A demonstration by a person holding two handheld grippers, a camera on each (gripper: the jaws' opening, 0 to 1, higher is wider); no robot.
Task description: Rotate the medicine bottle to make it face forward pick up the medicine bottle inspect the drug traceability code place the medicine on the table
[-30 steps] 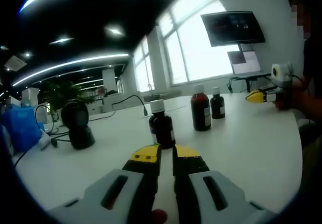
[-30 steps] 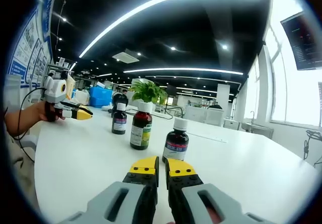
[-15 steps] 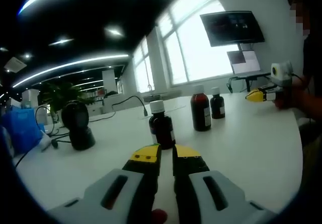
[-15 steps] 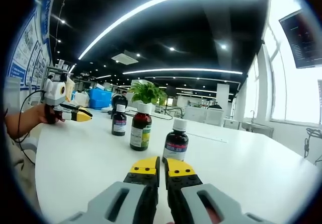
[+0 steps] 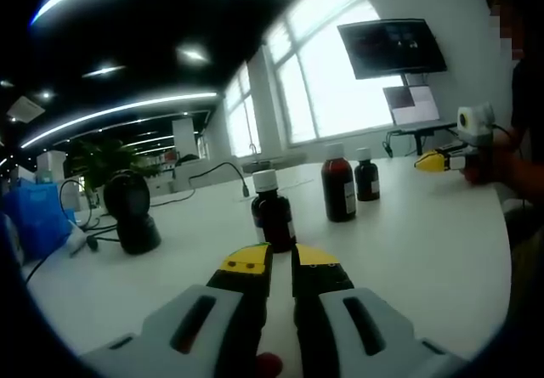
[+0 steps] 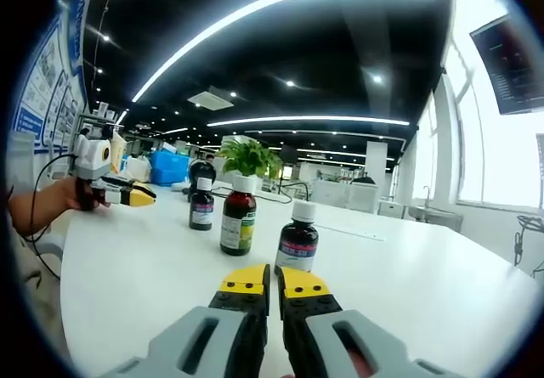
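In the left gripper view, my left gripper (image 5: pixel 281 259) sits closed and empty, low on the table (image 5: pixel 408 251), aimed at the nearest medicine bottle (image 5: pixel 273 210) just beyond. In the right gripper view, my right gripper (image 6: pixel 274 280) is likewise closed and empty, with the same bottle (image 6: pixel 297 237) just ahead, ready for rotating.

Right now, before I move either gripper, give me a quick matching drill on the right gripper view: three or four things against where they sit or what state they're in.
Things:
1. Nearest bottle
2. Middle bottle
3. Far bottle
4. Left gripper

Places or states:
A. Held in a hand at the table's left edge, fingers together
B. Upright just beyond the right gripper
C. Tallest, with the plant right behind it
D. Smallest, farthest back of the row

Pairs: 1-B, 2-C, 3-D, 4-A
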